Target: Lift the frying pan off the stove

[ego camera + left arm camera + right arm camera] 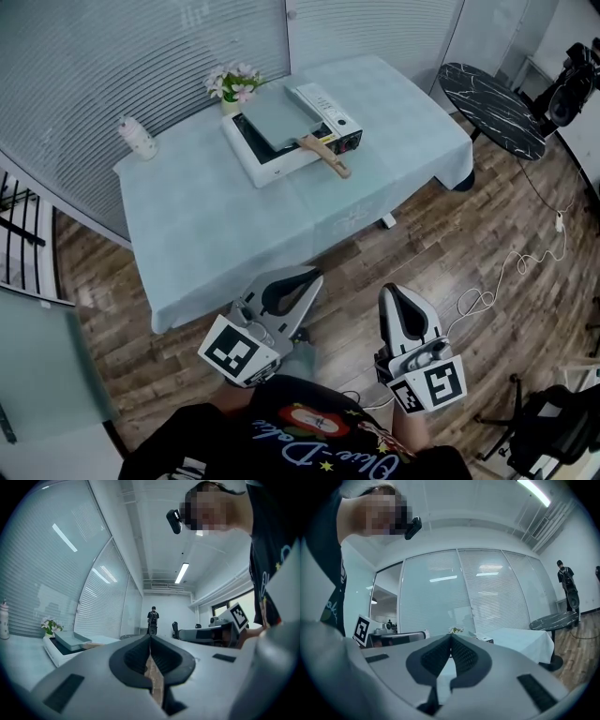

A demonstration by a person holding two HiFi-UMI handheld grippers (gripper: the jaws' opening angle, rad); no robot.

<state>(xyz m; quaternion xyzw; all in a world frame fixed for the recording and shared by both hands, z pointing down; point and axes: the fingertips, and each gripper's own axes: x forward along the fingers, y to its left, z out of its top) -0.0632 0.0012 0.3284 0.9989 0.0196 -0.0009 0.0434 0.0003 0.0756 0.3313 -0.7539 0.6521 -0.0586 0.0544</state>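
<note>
A square grey-green frying pan (273, 116) with a wooden handle (327, 156) rests on a white tabletop stove (253, 159) on the far side of the table. The left gripper view shows the pan (70, 641) low at its left edge. My left gripper (313, 276) (150, 637) is shut and holds nothing, hanging in front of the table's near edge. My right gripper (391, 292) (451, 636) is also shut and holds nothing, beside it over the wooden floor. Both are well short of the pan.
A pale blue cloth covers the table (206, 225). A flower pot (233, 84) stands behind the stove and a white bottle (137, 138) at the table's left. A dark round table (497, 103) stands at the right, with cables (511, 267) on the floor. A person (152, 619) stands far off.
</note>
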